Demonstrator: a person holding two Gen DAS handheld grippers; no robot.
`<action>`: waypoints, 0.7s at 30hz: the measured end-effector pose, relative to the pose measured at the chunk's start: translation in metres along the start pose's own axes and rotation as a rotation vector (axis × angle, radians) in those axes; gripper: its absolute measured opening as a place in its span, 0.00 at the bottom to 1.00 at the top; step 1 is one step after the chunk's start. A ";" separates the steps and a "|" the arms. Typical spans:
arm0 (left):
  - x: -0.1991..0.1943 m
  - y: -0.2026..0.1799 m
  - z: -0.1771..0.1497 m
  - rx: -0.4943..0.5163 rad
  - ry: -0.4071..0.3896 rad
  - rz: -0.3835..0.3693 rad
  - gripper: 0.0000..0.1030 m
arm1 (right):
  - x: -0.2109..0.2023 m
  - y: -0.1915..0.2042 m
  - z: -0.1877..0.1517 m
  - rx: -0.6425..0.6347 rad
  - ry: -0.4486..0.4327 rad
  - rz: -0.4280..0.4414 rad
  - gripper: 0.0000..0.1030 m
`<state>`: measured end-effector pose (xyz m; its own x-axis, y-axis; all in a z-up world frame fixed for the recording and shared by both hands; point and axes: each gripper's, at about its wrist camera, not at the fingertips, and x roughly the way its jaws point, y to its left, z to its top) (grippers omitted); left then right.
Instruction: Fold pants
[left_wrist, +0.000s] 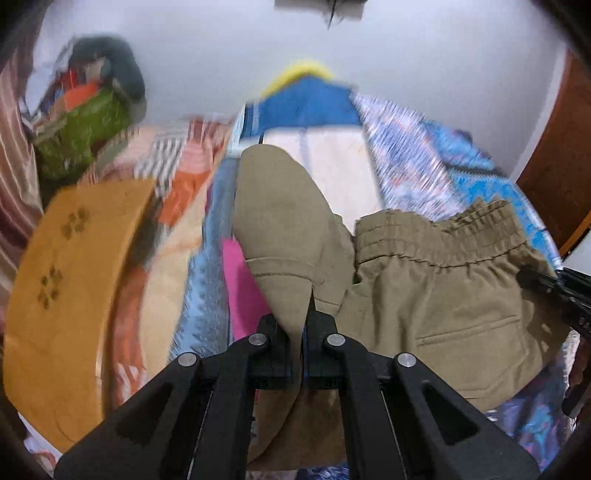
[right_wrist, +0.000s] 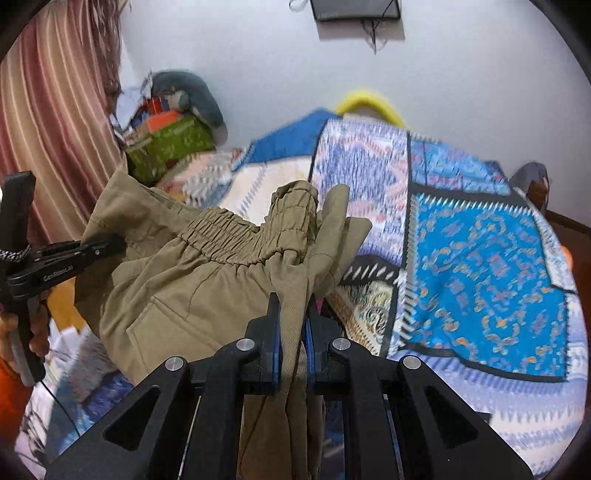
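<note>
Above the bed, held up between two grippers: one pair of khaki pants.

Curtain (right_wrist: 55, 110): pink and cream stripes, far left of the room.
Clutter pile (right_wrist: 170, 140): green patterned bundle with orange and grey items on top, against the white wall (right_wrist: 461, 74).
Mustard cloth (left_wrist: 74, 277): printed with small dark flowers, lying left of the pants in the left wrist view.
Left gripper (left_wrist: 297, 332): fingers pressed together on a bunched fold of the pants; seen in the right wrist view at the left side of the garment, a hand (right_wrist: 35, 328) around its handle.
Pants (left_wrist: 443, 295): khaki, elastic gathered waistband uppermost, welt pocket showing, hanging between both tools above the bedcover; one part stands up above the left gripper.
Right gripper (right_wrist: 293, 332): fingers closed tight on khaki fabric by the waistband end.
Bedcover (right_wrist: 480, 277): patchwork of blue, white and lilac prints, spread to the right and behind.
Yellow item (right_wrist: 369, 101): curved, at the far edge of the bed by the wall.
Wooden panel (left_wrist: 554, 155): brown, far right.
</note>
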<state>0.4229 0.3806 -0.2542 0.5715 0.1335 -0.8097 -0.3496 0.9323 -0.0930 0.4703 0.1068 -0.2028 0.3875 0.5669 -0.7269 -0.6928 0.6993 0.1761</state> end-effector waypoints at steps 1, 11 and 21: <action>0.012 0.003 -0.004 -0.009 0.034 -0.002 0.04 | 0.010 -0.002 -0.005 0.001 0.032 -0.003 0.09; 0.048 0.026 -0.040 -0.072 0.177 0.077 0.24 | 0.029 -0.004 -0.021 -0.031 0.161 -0.064 0.17; -0.052 0.018 -0.049 -0.010 0.090 0.108 0.24 | -0.049 0.000 -0.032 0.060 0.058 -0.067 0.31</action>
<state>0.3508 0.3735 -0.2419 0.4615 0.2021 -0.8638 -0.4130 0.9107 -0.0076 0.4315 0.0649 -0.1886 0.3945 0.4930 -0.7754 -0.6283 0.7605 0.1639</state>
